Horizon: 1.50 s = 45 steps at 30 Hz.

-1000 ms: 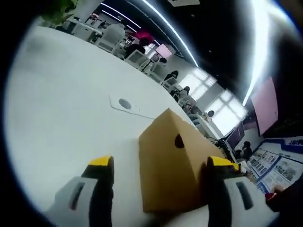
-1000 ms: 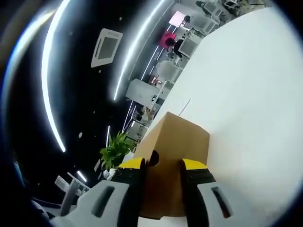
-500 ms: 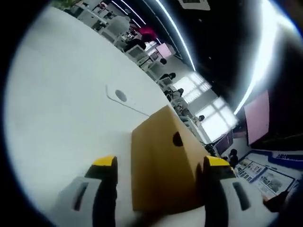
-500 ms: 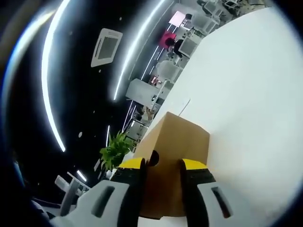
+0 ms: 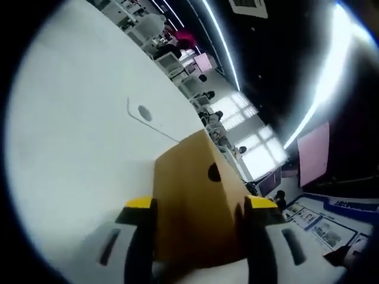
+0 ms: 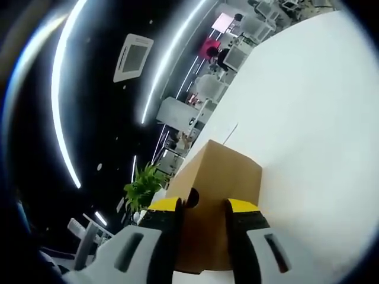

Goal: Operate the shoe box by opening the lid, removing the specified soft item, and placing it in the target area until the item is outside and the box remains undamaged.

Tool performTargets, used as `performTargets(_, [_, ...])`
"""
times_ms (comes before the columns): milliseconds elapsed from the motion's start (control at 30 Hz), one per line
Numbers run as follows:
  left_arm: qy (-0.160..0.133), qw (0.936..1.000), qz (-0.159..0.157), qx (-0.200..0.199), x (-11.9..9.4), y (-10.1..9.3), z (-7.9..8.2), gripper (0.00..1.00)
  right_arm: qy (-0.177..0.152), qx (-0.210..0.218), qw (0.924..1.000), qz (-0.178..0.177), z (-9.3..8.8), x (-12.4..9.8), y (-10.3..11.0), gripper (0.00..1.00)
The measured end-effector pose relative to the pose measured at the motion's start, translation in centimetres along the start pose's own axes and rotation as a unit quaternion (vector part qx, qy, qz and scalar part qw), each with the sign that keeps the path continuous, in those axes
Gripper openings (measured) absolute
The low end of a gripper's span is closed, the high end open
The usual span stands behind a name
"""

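A brown cardboard shoe box (image 5: 189, 195) with its lid down stands on a white table (image 5: 65, 136). A round finger hole (image 5: 214, 172) marks its end face. My left gripper (image 5: 200, 204) straddles that end, and both yellow-tipped jaws press against the box's sides. In the right gripper view the same shoe box (image 6: 228, 168) rises from between the jaws of my right gripper (image 6: 203, 206). Those jaws stand close together with cardboard pinched between them, right next to another finger hole (image 6: 192, 197). Nothing inside the box can be seen.
A flat white cable plate with a round hole (image 5: 144, 112) lies in the table beyond the box. The white table (image 6: 320, 118) stretches wide to the right. Office chairs, seated people and a potted plant (image 6: 141, 190) lie past the table's far edge.
My left gripper's jaws have drawn in from a wide stance until they touch the box's sides, and that camera has tilted. The right gripper view is unchanged.
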State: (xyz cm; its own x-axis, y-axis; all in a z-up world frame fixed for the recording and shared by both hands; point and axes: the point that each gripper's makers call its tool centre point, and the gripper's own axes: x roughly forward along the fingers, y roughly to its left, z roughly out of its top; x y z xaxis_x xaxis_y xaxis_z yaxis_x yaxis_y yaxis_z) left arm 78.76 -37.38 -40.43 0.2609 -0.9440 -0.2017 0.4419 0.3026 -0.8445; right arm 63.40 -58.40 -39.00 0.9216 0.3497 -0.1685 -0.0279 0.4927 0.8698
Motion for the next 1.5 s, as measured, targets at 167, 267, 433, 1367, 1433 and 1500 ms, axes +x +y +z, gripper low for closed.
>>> performTargets(167, [0.000,0.9999,-0.011,0.000,0.1,-0.5,0.0,0.52,0.001,0.000,1.0000,0.000,0.1,0.0,0.0,0.29])
performTargets(267, [0.001,0.9999,-0.011,0.000,0.1,-0.5,0.0,0.52,0.001,0.000,1.0000,0.000,0.1,0.0,0.0,0.29])
performTargets(433, [-0.002,0.9998,-0.014,0.012,0.1,-0.6,0.1,0.51,0.001,0.001,1.0000,0.001,0.1,0.0,0.0,0.29])
performTargets(1367, [-0.009,0.9999,0.006,0.000,-0.4,-0.7,1.0,0.34,0.022,-0.007,0.9997,-0.008,-0.1,0.1,0.1,0.29])
performTargets(1433, [-0.010,0.9999,0.005,-0.001,-0.4,-0.7,1.0,0.34,0.024,-0.006,0.9997,-0.008,-0.2,0.1,0.1,0.29])
performTargets(1500, [-0.009,0.9999,0.005,-0.001,-0.4,-0.7,1.0,0.34,0.026,-0.008,0.9996,-0.008,-0.2,0.1,0.1,0.29])
